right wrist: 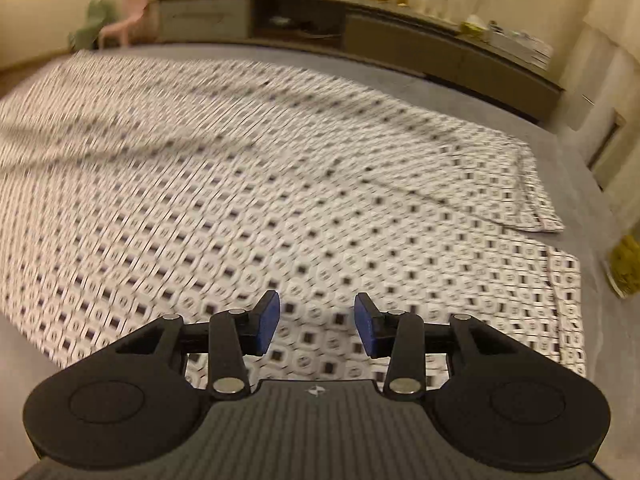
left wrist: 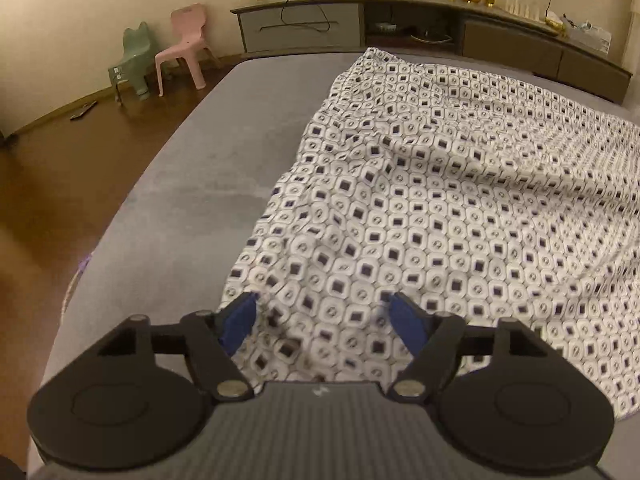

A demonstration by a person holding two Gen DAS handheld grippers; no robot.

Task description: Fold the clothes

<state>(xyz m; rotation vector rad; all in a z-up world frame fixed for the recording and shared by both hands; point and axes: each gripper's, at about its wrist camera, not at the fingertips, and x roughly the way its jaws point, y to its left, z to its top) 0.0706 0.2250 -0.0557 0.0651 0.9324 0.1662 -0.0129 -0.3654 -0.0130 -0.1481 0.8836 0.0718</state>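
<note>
A white garment [left wrist: 440, 200] printed with small dark squares lies spread and rumpled over a grey bed [left wrist: 180, 200]. My left gripper [left wrist: 322, 304] hovers over the garment's near left corner, its blue pads [left wrist: 240, 320] wide apart and not pressing on the cloth. In the blurred right wrist view the same garment [right wrist: 240, 184] fills the middle, with a sleeve-like flap [right wrist: 520, 188] lying over it at the right. My right gripper [right wrist: 317, 302] stands open above the near part of the cloth, nothing pinched between its pads [right wrist: 268, 320].
The bed's left edge drops to a wooden floor [left wrist: 60, 168]. A pink chair [left wrist: 184, 44] and a green chair [left wrist: 134, 64] stand by the far wall. A long low cabinet [left wrist: 400, 24] with small items runs behind the bed. Something yellow [right wrist: 626, 268] lies off the bed's right edge.
</note>
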